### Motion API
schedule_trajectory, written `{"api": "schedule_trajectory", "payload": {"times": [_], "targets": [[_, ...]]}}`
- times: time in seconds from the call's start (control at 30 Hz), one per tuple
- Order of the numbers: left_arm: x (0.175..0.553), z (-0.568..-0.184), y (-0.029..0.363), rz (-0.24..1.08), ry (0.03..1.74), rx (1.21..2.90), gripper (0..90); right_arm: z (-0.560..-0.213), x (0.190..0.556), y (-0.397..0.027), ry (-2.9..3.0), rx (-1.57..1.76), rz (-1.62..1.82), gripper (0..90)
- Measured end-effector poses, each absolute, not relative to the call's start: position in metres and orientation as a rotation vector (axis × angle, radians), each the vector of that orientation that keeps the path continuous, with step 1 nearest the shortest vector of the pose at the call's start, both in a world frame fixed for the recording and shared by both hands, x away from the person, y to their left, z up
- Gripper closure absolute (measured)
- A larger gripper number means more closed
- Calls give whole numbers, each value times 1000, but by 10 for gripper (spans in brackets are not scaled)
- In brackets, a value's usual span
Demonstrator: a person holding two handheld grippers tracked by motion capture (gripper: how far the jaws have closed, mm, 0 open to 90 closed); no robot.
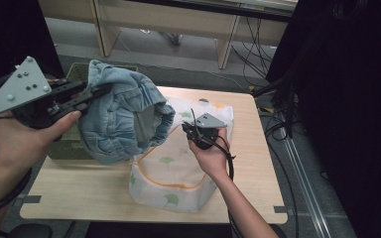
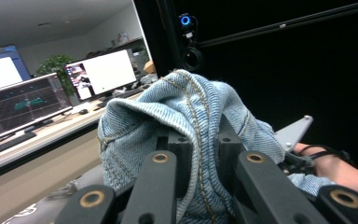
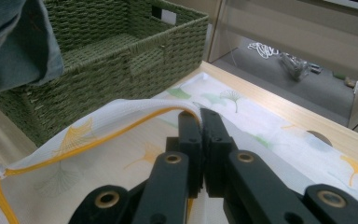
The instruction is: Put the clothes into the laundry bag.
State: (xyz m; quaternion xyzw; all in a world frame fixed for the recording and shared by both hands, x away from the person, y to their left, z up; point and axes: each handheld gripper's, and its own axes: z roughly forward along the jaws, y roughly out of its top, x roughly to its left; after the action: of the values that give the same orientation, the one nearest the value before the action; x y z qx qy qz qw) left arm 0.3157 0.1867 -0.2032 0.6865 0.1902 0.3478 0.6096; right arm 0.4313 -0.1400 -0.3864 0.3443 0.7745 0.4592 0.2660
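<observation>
A bundle of light blue denim point(image 1: 121, 116) hangs in the air over the table's left half, and my left gripper point(image 1: 96, 92) is shut on a fold of it. In the left gripper view the denim point(image 2: 186, 112) bulges up between the black jaws. A white mesh laundry bag point(image 1: 178, 168) with green leaf prints and an orange-edged mouth lies on the table beneath. My right gripper point(image 1: 192, 130) is shut on the bag's orange rim point(image 3: 121, 126) and lifts the mouth, just right of the hanging denim.
A green woven basket point(image 3: 121, 51) stands at the table's left, behind the denim. The light wooden table point(image 1: 248, 148) has bare wood at the right and front. Desks, cables and monitors point(image 2: 28, 102) lie beyond it.
</observation>
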Motion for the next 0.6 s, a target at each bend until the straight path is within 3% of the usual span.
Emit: {"api": "schedule_trajectory", "payload": {"times": [0.6], "targets": [[297, -205, 183, 670, 362, 1620, 808, -386, 433, -141, 2088, 914, 1241, 892]]}}
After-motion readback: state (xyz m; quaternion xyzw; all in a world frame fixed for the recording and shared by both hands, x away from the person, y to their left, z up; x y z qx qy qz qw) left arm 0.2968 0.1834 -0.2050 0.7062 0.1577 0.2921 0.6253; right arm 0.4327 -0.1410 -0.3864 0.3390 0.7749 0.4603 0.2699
